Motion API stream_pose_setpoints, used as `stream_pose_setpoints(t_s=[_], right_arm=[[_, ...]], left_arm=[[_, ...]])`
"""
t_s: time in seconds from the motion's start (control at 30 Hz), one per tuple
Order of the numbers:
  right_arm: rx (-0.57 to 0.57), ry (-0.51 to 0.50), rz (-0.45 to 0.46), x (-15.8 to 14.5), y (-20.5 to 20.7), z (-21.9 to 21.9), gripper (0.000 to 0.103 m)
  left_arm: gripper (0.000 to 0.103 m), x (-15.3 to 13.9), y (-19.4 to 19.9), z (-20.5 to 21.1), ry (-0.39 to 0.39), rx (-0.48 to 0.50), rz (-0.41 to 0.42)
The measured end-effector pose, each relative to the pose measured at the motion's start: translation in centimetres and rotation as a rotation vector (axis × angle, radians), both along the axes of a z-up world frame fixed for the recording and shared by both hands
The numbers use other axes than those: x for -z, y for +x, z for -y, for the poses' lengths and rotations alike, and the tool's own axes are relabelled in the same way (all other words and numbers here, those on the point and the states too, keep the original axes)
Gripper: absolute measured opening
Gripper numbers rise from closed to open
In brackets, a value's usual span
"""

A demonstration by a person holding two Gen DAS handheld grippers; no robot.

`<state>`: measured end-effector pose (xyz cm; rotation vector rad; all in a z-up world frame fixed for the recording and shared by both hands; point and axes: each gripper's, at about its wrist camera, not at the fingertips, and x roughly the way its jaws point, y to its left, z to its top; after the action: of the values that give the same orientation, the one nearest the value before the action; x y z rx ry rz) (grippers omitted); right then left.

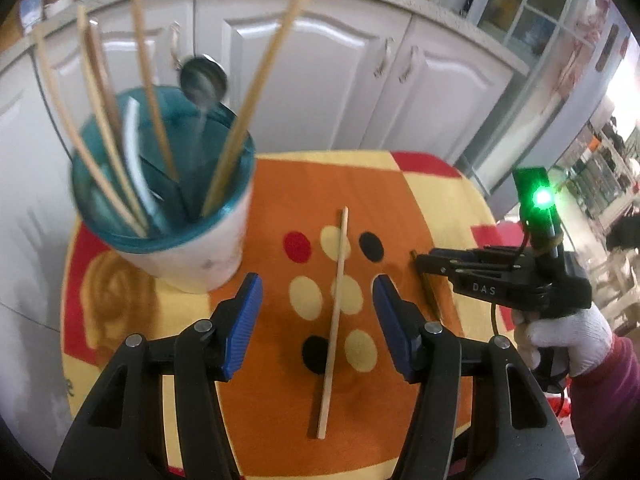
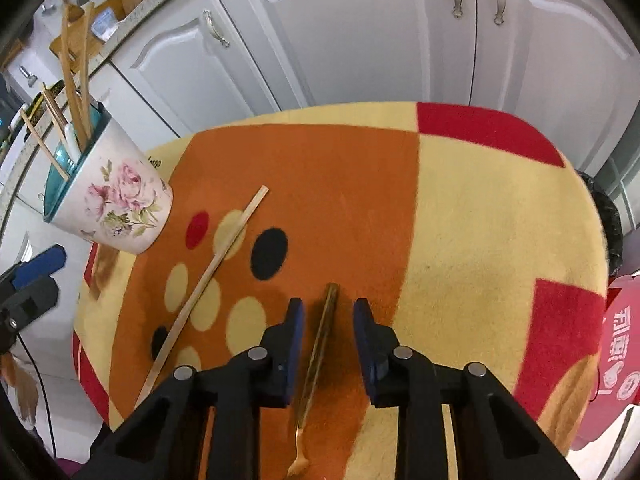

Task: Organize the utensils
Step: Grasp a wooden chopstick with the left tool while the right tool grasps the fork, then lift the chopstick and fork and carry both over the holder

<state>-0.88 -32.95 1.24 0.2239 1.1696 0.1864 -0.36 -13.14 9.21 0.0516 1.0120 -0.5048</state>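
The left gripper (image 1: 318, 312) hangs with its blue pads apart, straddling a pale, flat wooden chopstick (image 1: 335, 312) that lies on the orange, yellow and red patterned mat (image 1: 280, 184); neither pad touches the stick. Ahead and to its left stands the white ceramic holder with pink roses and a teal lining (image 2: 120, 204), already bristling with wooden chopsticks and a metal spoon (image 1: 203, 78).

The right gripper (image 2: 328, 344) has its pads set narrowly apart on either side of a dark, slim wooden utensil with a small forked end (image 2: 320, 344), again with visible gaps, so nothing is clamped yet.

Both sticks are thin and lie flat on soft pile, so a close from too high would likely pinch air or roll the stick sideways. Pads pressed too deep could snag the mat. The two grippers sit near each other, so a careless lift could knock them together, and the crowded holder could tip if a stick is pushed in at an angle.
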Motion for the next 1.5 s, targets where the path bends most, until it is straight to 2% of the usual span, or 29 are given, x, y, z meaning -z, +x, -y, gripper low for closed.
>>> stream_pose_setpoints(t_s=[0.13, 0.5, 0.8, 0.93, 1.0, 1.07, 1.13, 1.3, 1.5], right_arm=[[-0.024, -0.03, 0.008, 0.5, 0.0, -0.3, 0.008], [-0.012, -0.027, 0.003, 0.6, -0.7, 0.7, 0.008], [0.025, 0.05, -0.003, 0.8, -1.0, 1.9, 0.008], [0.028, 0.063, -0.007, 0.8, -1.0, 1.8, 0.009], [0.014, 0.048, -0.009, 0.7, -0.9, 1.6, 0.009], [-0.022, 0.015, -0.007, 0.6, -0.7, 0.8, 0.009], [-0.047, 0.007, -0.003, 0.5, -0.5, 0.1, 0.009], [-0.161, 0.029, 0.007, 0.0, -1.3, -2.9, 0.007], [-0.174, 0.01, -0.017, 0.1, -2.0, -4.1, 0.008]], left_arm=[[0.057, 1.2, 0.7, 1.3, 0.015, 0.02, -0.022], [0.057, 5.3, 4.3, 5.8, 0.032, 0.059, -0.084], [0.056, 7.6, 8.3, 8.7, 0.075, 0.008, -0.09], [0.044, 8.4, 9.2, 10.1, 0.117, 0.012, -0.084], [0.039, 8.6, 9.3, 10.7, 0.151, 0.015, -0.049], [0.029, 8.6, 9.3, 11.1, 0.183, 0.018, -0.029], [0.008, 8.5, 9.1, 11.0, 0.177, 0.038, -0.039], [0.005, 8.4, 7.5, 7.6, 0.128, 0.045, -0.104], [0.004, 8.5, 6.1, 3.7, 0.081, 0.009, -0.16]])
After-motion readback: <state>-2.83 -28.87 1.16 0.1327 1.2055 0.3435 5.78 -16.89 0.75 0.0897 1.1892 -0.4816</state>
